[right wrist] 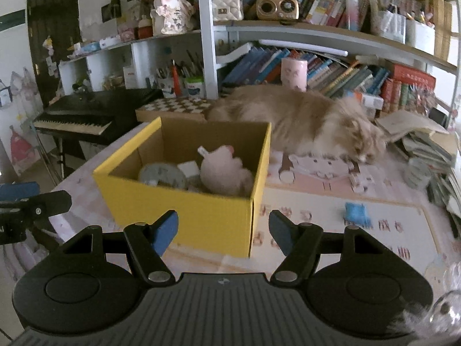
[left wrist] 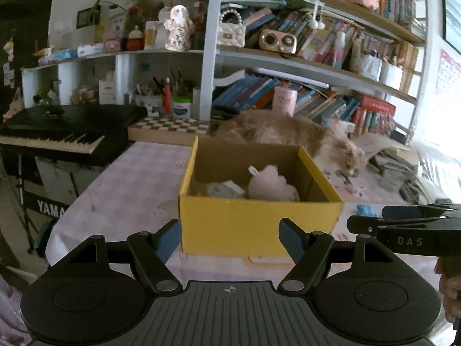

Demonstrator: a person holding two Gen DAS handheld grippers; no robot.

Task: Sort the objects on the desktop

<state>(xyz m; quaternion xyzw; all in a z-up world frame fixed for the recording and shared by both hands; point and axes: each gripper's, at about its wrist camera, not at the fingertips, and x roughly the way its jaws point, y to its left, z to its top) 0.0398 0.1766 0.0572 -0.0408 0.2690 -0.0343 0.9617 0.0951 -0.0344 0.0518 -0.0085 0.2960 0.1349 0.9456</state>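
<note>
A yellow cardboard box (left wrist: pixel 259 225) (right wrist: pixel 184 216) stands open on the pink checked table. Inside lie a pink plush toy (left wrist: pixel 272 186) (right wrist: pixel 224 173), a round grey object (right wrist: pixel 162 174) and a small white block (right wrist: pixel 188 168). A small blue object (right wrist: pixel 355 213) (left wrist: pixel 364 210) lies on the mat right of the box. My left gripper (left wrist: pixel 230 239) is open and empty just in front of the box. My right gripper (right wrist: pixel 223 230) is open and empty before the box's right front corner; it also shows in the left wrist view (left wrist: pixel 403 225).
A fluffy cat (right wrist: pixel 302 121) lies behind the box. White puzzle pieces (right wrist: pixel 319 167) lie near its head. A stack of papers and books (right wrist: pixel 426 144) sits at the right. A keyboard piano (left wrist: pixel 66 132) stands left of the table. Bookshelves (left wrist: pixel 317 66) fill the back.
</note>
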